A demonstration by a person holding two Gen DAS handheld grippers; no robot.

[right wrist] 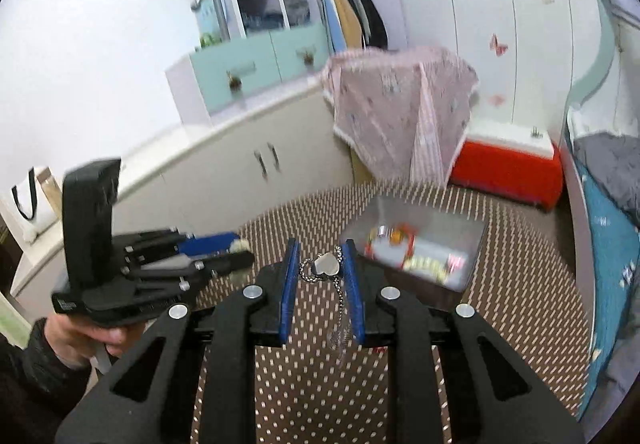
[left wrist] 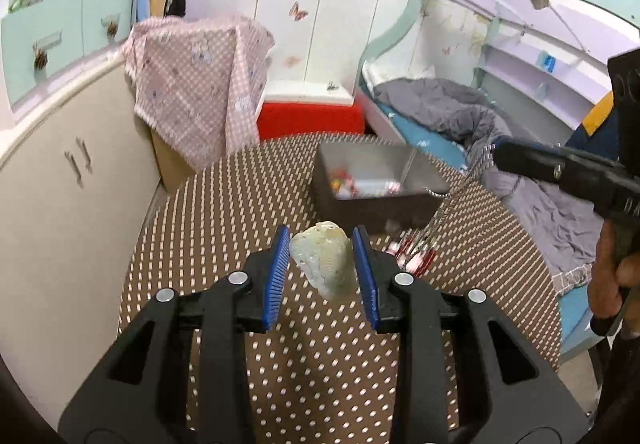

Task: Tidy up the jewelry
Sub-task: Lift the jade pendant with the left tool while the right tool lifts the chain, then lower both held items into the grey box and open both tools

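Note:
A pale green carved jade pendant (left wrist: pixel 324 262) is pinched between the blue pads of my left gripper (left wrist: pixel 321 234), above the dotted table. My right gripper (right wrist: pixel 321 246) is shut on a silver heart pendant (right wrist: pixel 326 265), and its chain (right wrist: pixel 340 304) dangles below. An open grey box (left wrist: pixel 380 180) holding several colourful pieces stands further back on the table. In the left wrist view the right gripper (left wrist: pixel 500 154) hovers over the box's right side with the chain (left wrist: pixel 444 204) hanging. In the right wrist view the left gripper (right wrist: pixel 244 253) is at the left, level with the box (right wrist: pixel 420 248).
Blurred red pieces (left wrist: pixel 412 256) lie on the brown dotted tablecloth (left wrist: pixel 320 364) in front of the box. Behind the table stand a pink checked cloth cover (left wrist: pixel 200 84) and a red and white chest (left wrist: pixel 312 112). A bed (left wrist: pixel 460 112) runs along the right, and cabinets (left wrist: pixel 72 172) along the left.

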